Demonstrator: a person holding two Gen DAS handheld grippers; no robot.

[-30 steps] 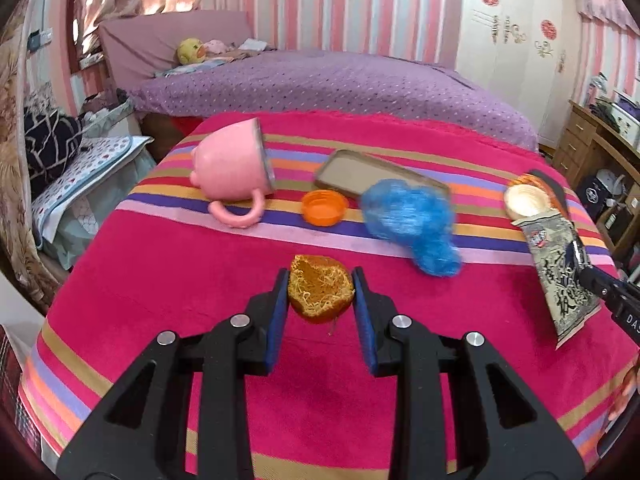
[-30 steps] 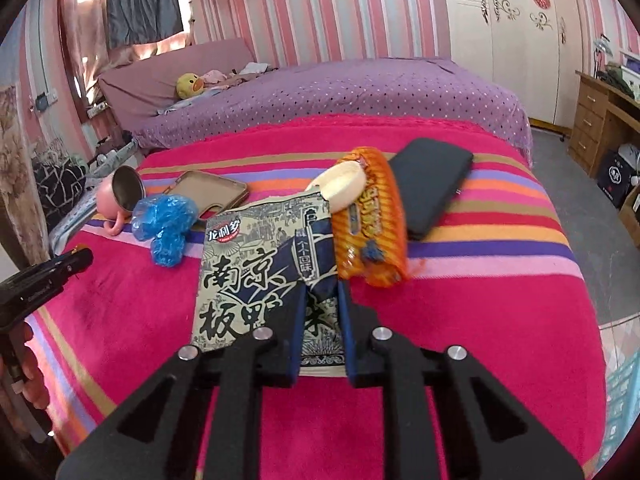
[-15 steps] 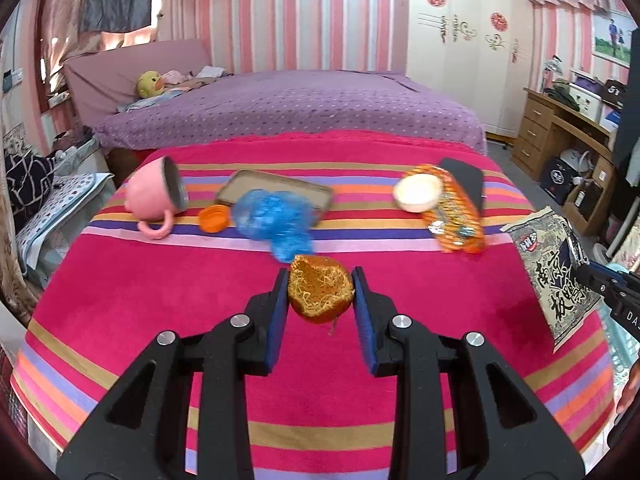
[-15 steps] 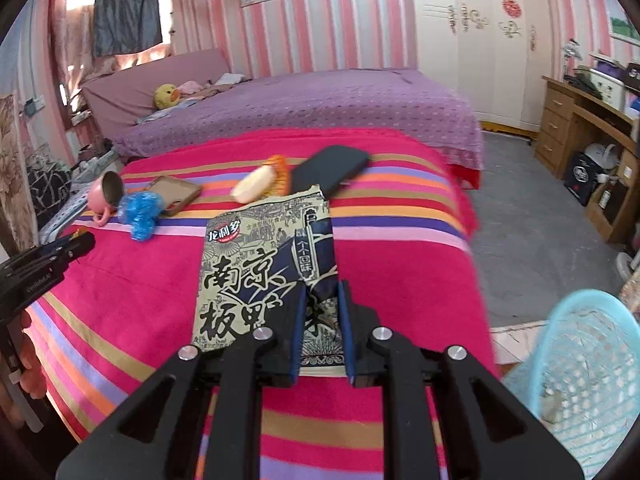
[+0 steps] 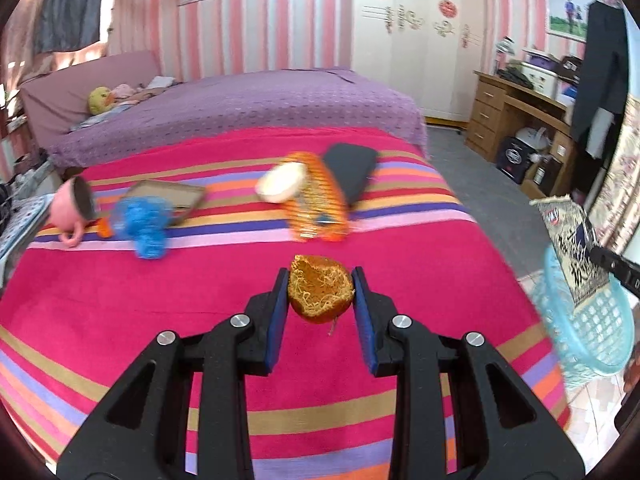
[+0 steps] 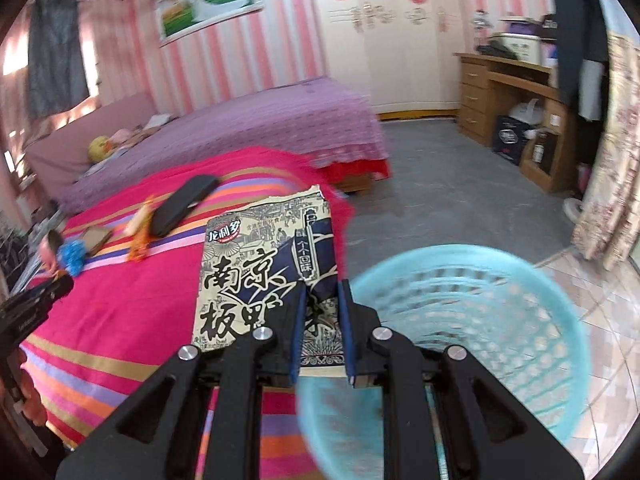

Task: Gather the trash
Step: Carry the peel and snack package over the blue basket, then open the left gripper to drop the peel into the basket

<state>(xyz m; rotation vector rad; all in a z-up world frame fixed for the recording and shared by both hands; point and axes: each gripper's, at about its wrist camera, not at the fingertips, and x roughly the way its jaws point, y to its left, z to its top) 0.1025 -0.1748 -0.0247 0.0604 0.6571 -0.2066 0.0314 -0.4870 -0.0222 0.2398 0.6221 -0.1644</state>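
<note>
My left gripper (image 5: 321, 294) is shut on a half orange peel (image 5: 320, 294) and holds it above the striped pink bedspread (image 5: 160, 320). My right gripper (image 6: 323, 308) is shut on a printed snack bag (image 6: 260, 264) and holds it at the bed's edge, over the near rim of a light blue plastic basket (image 6: 500, 320). The bag (image 5: 572, 248) and basket (image 5: 592, 332) also show at the right of the left wrist view. An orange wrapper (image 5: 320, 204), a blue plastic wad (image 5: 146, 224) and an orange cap (image 5: 105, 230) lie on the bed.
A pink mug (image 5: 72, 208) on its side, a brown tray (image 5: 168, 196), a white lid (image 5: 280, 184) and a black case (image 5: 352, 168) lie on the bedspread. A purple bed (image 5: 240, 108) stands behind. A wooden desk (image 6: 512, 88) stands on the right, on a grey floor.
Both grippers have swung to the right with their loads. The right gripper with the bag has moved off the bed to over the basket. The bed items have slid left in view.
</note>
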